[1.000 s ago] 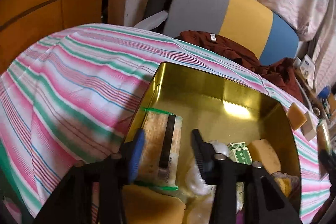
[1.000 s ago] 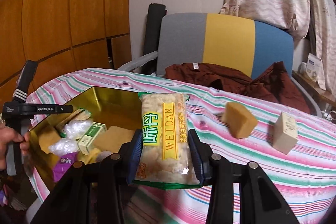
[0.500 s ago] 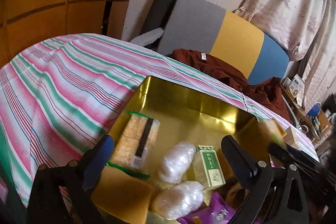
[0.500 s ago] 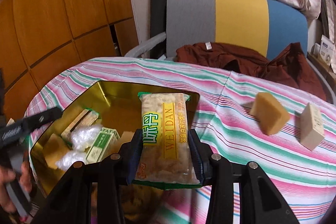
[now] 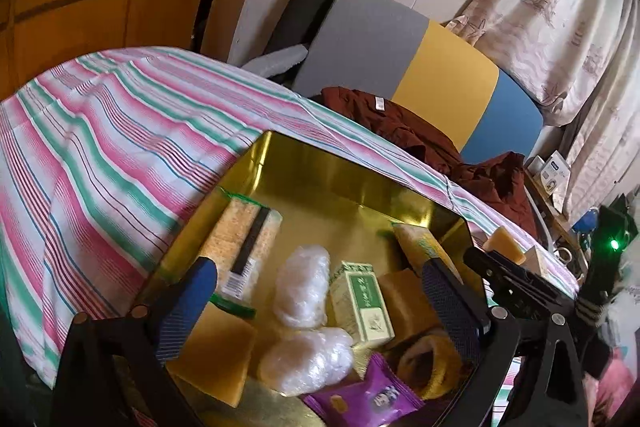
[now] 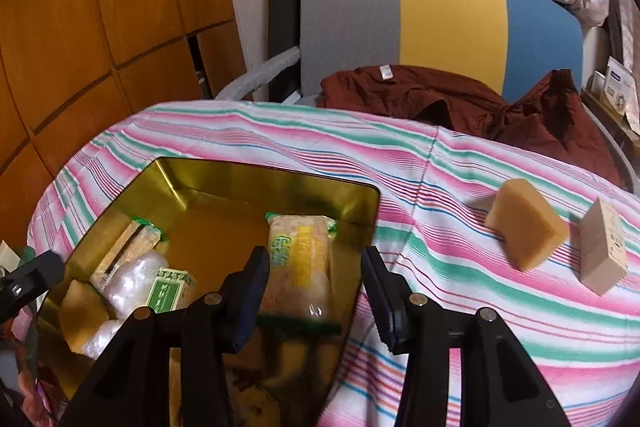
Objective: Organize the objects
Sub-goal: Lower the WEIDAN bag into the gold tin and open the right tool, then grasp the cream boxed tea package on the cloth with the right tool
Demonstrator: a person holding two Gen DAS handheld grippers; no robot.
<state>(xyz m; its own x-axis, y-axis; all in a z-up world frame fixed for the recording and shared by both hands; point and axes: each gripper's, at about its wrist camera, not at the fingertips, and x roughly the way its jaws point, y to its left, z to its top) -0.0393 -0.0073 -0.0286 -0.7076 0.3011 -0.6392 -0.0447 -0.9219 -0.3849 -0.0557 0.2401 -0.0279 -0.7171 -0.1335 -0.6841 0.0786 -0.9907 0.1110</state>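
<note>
Blue pads faced each other across a wide gap on my left hand-held gripper [image 5: 320,293], which held nothing above the gold tin [image 5: 344,183]. My right hand-held gripper [image 6: 316,287] was opening its jaws around the yellow snack packet [image 6: 300,259], which sat blurred between the pads over the tin's right end; I could not tell whether either pad still touched it. Inside the tin I saw another snack packet [image 5: 242,241] along the left wall, two clear-wrapped bundles [image 5: 302,285], a green-and-white box [image 5: 362,301], tan blocks [image 5: 216,355] and a purple sachet [image 5: 362,397]. Out on the striped bench cloth [image 6: 420,163], well to the right of the tin, lay a tan wedge [image 6: 526,227] and just beside it a pale carton [image 6: 604,247].
</note>
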